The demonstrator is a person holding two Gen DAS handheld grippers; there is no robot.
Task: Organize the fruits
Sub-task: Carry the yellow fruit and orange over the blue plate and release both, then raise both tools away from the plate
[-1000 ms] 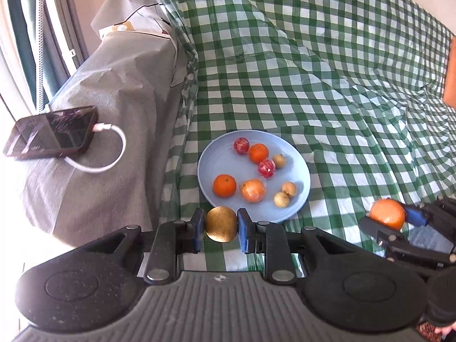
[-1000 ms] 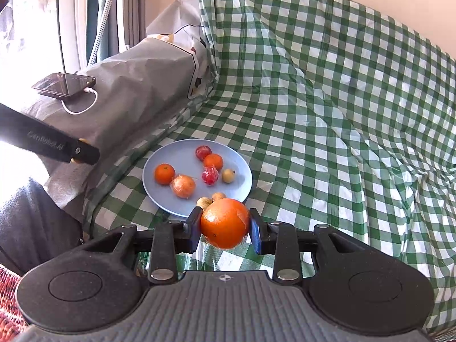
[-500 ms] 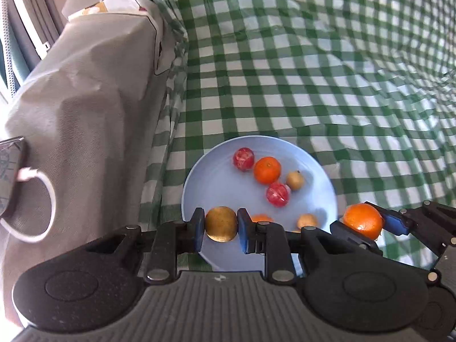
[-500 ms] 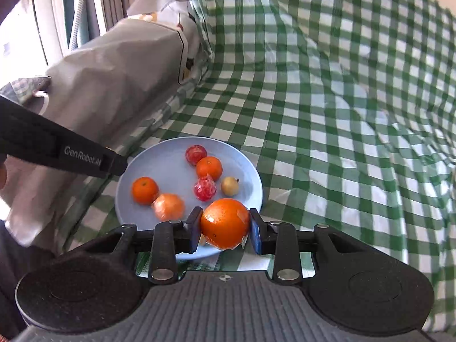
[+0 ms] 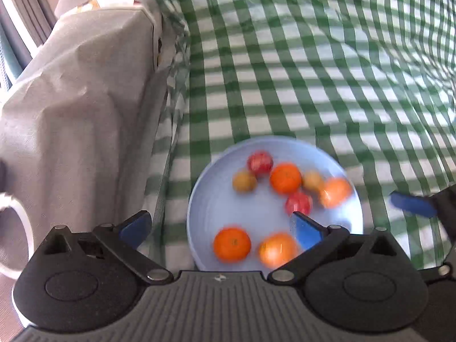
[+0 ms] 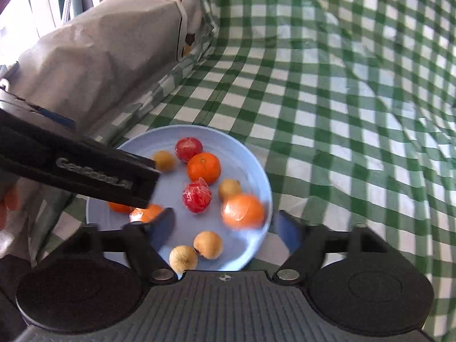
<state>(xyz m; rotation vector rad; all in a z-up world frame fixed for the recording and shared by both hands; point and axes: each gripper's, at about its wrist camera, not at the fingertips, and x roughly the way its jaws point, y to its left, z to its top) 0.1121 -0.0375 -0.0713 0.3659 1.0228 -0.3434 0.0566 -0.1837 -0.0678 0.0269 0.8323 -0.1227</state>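
Now both grippers' fingers have just been opening, nothing between them: left gripper (image 5: 221, 229) wide, right gripper (image 6: 225, 228) fairly wide. Blurred orange (image 6: 243, 211) sits near the blue plate (image 6: 265, 176) rim; brown fruit (image 5: 244, 181) inside. Risk: the orange rolls off onto the checked cloth (image 6: 356, 114).

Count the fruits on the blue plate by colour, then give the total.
Red fruits: 2
Orange fruits: 4
Tan fruits: 4
Total: 10
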